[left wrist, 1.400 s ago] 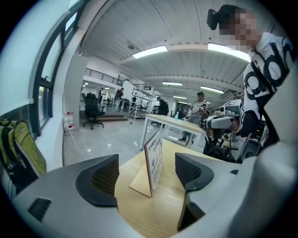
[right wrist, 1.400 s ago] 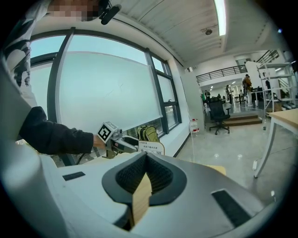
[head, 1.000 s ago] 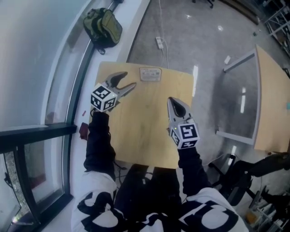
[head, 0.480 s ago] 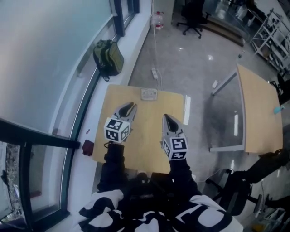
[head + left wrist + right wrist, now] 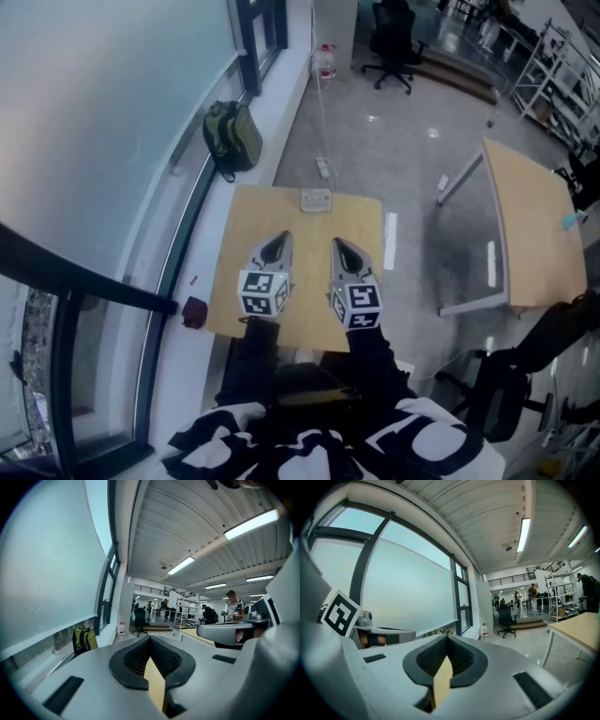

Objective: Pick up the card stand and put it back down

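Note:
The card stand (image 5: 316, 200), a small pale plate, lies at the far edge of the wooden table (image 5: 244, 225). My left gripper (image 5: 277, 246) and right gripper (image 5: 339, 247) hover side by side over the near half of the table, well short of the stand. Both are shut with nothing in them. In the left gripper view the left gripper (image 5: 150, 640) points level into the room, its dark pads meeting, with only a sliver of table showing below. The right gripper (image 5: 447, 641) in its own view looks the same, and the left gripper's marker cube (image 5: 340, 612) sits at its left.
A green backpack (image 5: 234, 136) rests on the window ledge to the far left. A power strip (image 5: 323, 167) and a water bottle (image 5: 325, 61) lie on the floor beyond the table. A second wooden table (image 5: 525, 225) stands to the right, an office chair (image 5: 389, 42) far off.
The left jaws, open a second ago, have shut. Both grippers drew back from the stand toward the near edge and closer together, and the head view has risen.

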Available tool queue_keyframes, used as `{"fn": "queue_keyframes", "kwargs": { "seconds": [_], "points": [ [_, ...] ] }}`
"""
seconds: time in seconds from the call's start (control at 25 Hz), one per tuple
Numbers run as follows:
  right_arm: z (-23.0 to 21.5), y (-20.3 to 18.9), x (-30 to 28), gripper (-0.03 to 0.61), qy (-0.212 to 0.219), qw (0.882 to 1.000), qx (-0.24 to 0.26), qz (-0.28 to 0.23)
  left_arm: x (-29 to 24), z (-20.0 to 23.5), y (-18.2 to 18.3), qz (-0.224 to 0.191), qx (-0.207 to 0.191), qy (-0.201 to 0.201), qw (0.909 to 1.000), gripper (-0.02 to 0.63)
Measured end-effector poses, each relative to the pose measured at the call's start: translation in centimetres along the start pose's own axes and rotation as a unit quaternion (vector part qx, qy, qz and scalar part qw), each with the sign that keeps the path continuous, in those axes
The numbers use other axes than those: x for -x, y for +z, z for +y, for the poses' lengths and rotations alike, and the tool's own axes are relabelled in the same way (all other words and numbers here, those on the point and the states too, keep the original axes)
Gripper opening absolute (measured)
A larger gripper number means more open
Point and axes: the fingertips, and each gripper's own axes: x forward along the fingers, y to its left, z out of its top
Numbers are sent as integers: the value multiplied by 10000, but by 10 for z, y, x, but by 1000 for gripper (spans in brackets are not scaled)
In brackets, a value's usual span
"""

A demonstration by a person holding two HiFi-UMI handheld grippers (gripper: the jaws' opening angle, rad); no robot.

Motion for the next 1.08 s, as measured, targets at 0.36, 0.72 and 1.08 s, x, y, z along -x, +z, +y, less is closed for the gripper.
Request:
{"fn": "queue_keyframes", "kwargs": {
  "seconds": [0.36,0.72,1.08],
  "points": [
    [25,15,9,12,-199,9995,146,-175,23,-9,31,-495,-238,263,9981,11],
    [26,25,20,12,-314,9990,143,-294,37,-10,49,-796,-305,366,9957,9],
    [38,30,41,12,-360,9986,178,-337,58,-16,54,-851,-292,374,9952,9]
  ]
}}
